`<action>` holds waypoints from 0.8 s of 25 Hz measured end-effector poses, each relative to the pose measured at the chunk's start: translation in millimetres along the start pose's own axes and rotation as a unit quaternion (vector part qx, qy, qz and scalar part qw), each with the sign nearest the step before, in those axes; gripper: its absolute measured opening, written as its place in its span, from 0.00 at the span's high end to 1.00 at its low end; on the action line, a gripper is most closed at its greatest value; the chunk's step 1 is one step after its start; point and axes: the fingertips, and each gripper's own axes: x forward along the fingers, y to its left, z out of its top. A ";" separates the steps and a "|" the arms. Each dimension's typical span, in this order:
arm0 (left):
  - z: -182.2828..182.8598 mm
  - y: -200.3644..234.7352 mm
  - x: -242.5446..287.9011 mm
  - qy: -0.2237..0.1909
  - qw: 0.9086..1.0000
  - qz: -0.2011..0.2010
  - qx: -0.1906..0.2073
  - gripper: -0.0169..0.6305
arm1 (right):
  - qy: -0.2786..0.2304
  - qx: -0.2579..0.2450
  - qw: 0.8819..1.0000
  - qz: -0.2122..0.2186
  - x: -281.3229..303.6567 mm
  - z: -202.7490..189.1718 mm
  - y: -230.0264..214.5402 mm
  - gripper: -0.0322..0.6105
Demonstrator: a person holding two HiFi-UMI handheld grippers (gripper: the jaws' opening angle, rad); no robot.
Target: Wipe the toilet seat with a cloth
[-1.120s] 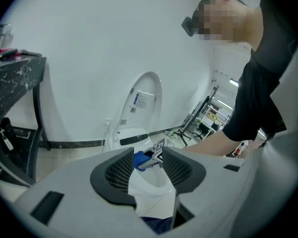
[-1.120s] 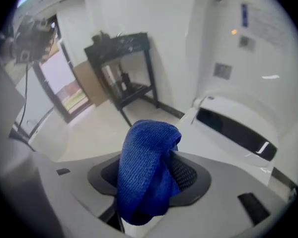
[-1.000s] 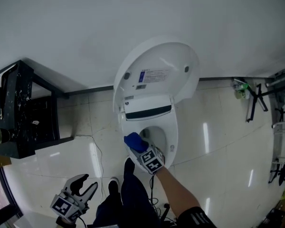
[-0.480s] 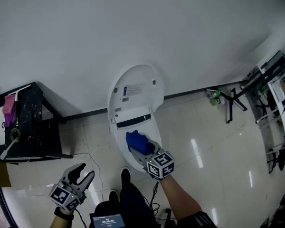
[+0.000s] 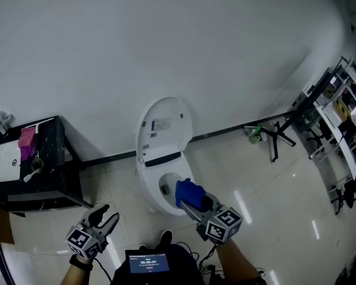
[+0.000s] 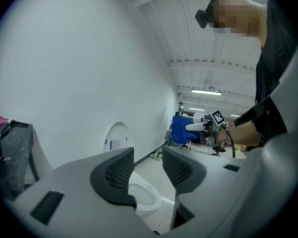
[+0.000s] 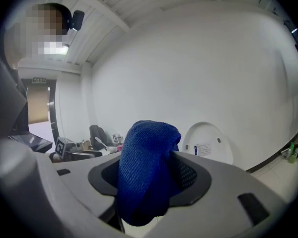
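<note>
A white toilet [image 5: 151,192] stands against the wall with its lid [image 5: 164,127] raised; the seat [image 5: 179,177] rings the bowl. My right gripper [image 5: 191,198] is shut on a blue cloth [image 5: 188,192], held in the air just right of the bowl's front and lifted off the seat. In the right gripper view the cloth [image 7: 148,170] bulges between the jaws, with the lid [image 7: 207,143] behind. My left gripper [image 5: 104,219] hangs low at the left, open and empty; its view shows the bowl [image 6: 145,196] past the parted jaws and the cloth [image 6: 183,130] far off.
A black stand [image 5: 44,171] with a pink item and a brush sits left of the toilet beside a white sink [image 5: 3,162]. A tripod [image 5: 276,136] and metal racks [image 5: 338,123] line the right. A screen [image 5: 148,263] shows at the bottom edge. A thin cable lies on the tiles.
The right gripper has lifted the blue cloth off the toilet seat and drawn it back to the right. The head view has tilted up and away; the left gripper has barely moved.
</note>
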 end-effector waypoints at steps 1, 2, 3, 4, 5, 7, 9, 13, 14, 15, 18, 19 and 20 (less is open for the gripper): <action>3.4 -5.4 -3.0 -0.002 1.000 -0.002 -0.002 0.70 | -0.007 -0.001 1.000 -0.001 -12.2 3.0 6.1 0.57; 3.5 -7.3 -6.1 -0.005 1.000 -0.001 -0.001 0.70 | -0.011 -0.005 1.000 -0.002 -23.9 5.2 11.6 0.57; 1.5 -6.9 -8.9 -0.011 1.000 0.002 0.001 0.70 | -0.012 -0.013 1.000 -0.004 -34.8 6.8 16.2 0.57; 0.7 -7.4 -10.4 -0.017 1.000 0.006 -0.001 0.70 | -0.012 -0.021 1.000 -0.005 -44.8 8.0 19.7 0.57; 2.7 -10.9 -10.1 -0.023 1.000 0.008 -0.004 0.70 | -0.012 -0.029 0.999 -0.005 -53.6 8.6 22.1 0.57; 10.1 -22.4 -6.1 -0.035 0.999 0.004 -0.008 0.70 | -0.009 -0.037 0.999 -0.005 -66.4 7.4 25.5 0.57; 14.0 -32.3 -1.2 -0.038 0.999 0.004 -0.009 0.70 | -0.006 -0.030 1.000 -0.002 -74.9 3.8 27.9 0.57; 18.8 -61.3 7.1 -0.023 0.999 0.001 -0.022 0.70 | -0.019 -0.021 1.000 0.009 -91.7 2.9 32.0 0.57; 19.2 -68.7 9.1 -0.018 1.000 0.000 -0.021 0.70 | -0.024 -0.018 0.999 0.012 -95.6 3.6 33.1 0.57; 20.1 -76.2 10.9 -0.014 1.000 -0.002 -0.020 0.70 | -0.027 -0.015 0.999 0.015 -99.5 3.5 34.3 0.57; 25.4 -93.1 14.0 -0.027 0.999 -0.009 -0.021 0.70 | -0.025 -0.014 0.999 0.026 -108.0 0.9 36.3 0.57; 25.6 -95.9 13.8 -0.031 0.999 -0.007 -0.021 0.70 | -0.023 -0.016 0.999 0.029 -109.7 0.4 36.6 0.57; 25.8 -99.1 13.0 -0.033 0.999 -0.006 -0.019 0.70 | -0.022 -0.018 0.999 0.032 -111.2 -0.2 37.2 0.57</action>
